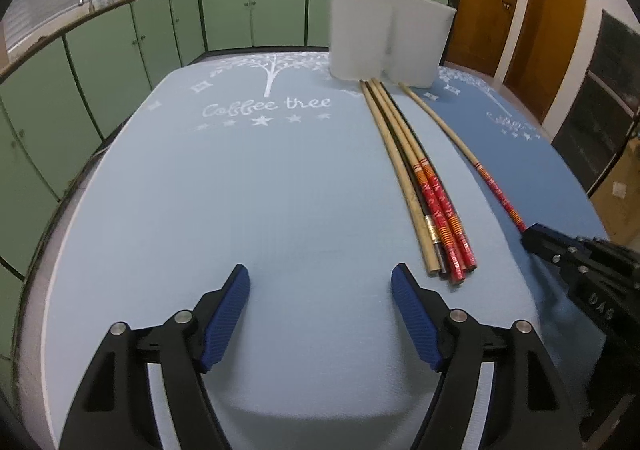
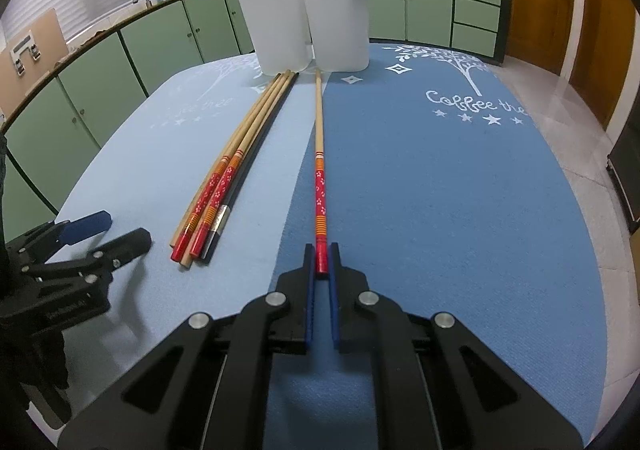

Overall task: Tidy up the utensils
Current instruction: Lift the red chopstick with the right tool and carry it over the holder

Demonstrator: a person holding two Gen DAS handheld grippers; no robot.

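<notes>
- Your right tool (image 2: 322, 250) is closed on the red painted end of a single chopstick (image 2: 319, 138), which runs straight up the middle of the right wrist view. Its tip is just short of the white holder, and the rest appears to lie flat on the desk (image 2: 440, 190).
- Gripping it by the very end seems meant to keep the whole length free, so the tip can be swung up into a cup.
- Your left tool (image 1: 320, 278) is open and holds nothing. It sits low in the left wrist view, beside the near ends of the bundle, likely waiting its turn.
- The bundle (image 1: 408, 170) lies right of centre in that view: four chopsticks side by side and touching, two with red patterned ends, one plain wood, one dark with a metal band. Their tips point at the holder, so they look sorted already.
- That makes five chopsticks in all, the gripped one lying apart from the other four.
- The white holder (image 2: 308, 30) stands at top centre, with two joined cups. Whether anything is inside them, you cannot tell.
</notes>
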